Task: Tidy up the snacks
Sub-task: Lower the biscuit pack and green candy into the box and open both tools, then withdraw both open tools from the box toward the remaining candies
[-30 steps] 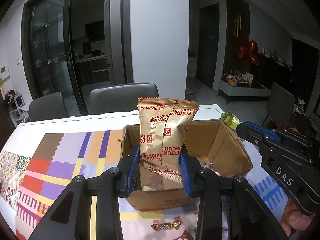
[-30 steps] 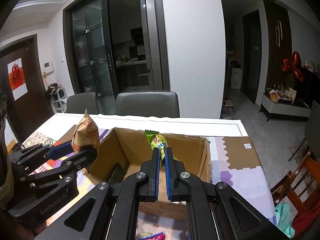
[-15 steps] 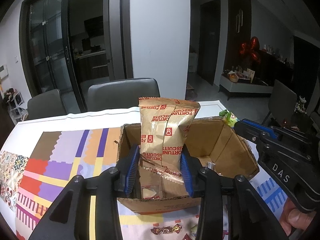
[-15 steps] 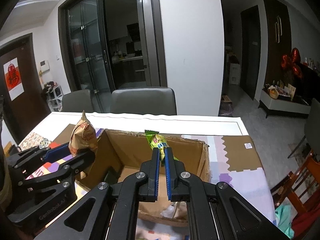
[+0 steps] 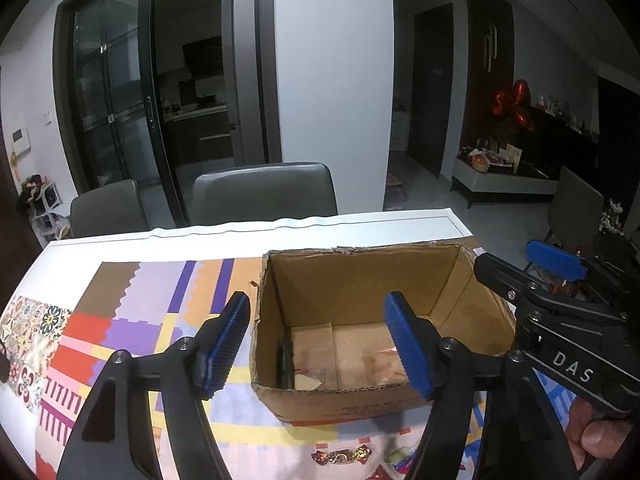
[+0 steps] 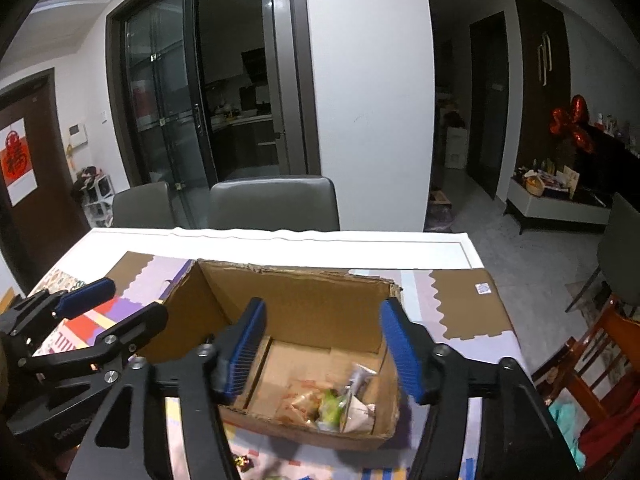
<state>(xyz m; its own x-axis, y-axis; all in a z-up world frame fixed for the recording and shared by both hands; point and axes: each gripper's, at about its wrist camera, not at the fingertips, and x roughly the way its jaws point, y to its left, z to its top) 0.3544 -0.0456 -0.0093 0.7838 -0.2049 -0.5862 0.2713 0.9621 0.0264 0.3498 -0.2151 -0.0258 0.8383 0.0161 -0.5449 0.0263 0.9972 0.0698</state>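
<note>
An open cardboard box (image 5: 360, 276) stands on the patterned tablecloth (image 5: 120, 320). My left gripper (image 5: 318, 320) hangs over its near left part, its jaws opening with nothing between them. My right gripper (image 6: 322, 320) hangs over the same box (image 6: 304, 292), its jaws also opening and empty. On the box floor lie an orange pack (image 6: 300, 398), a green pack (image 6: 330, 404) and a silvery pack (image 6: 360, 404), all blurred. The right gripper (image 5: 524, 268) shows at the box's right side, the left gripper (image 6: 120, 310) at its left side.
Wrapped candies (image 5: 342, 454) lie on the cloth in front of the box. Two grey chairs (image 5: 264, 192) stand at the table's far edge. A thumb (image 5: 596, 440) shows at the lower right. A wooden chair (image 6: 592, 364) stands right of the table.
Both grippers have opened. The biscuit pack has left the left jaws and the green pack the right jaws; both now lie down in the box.
</note>
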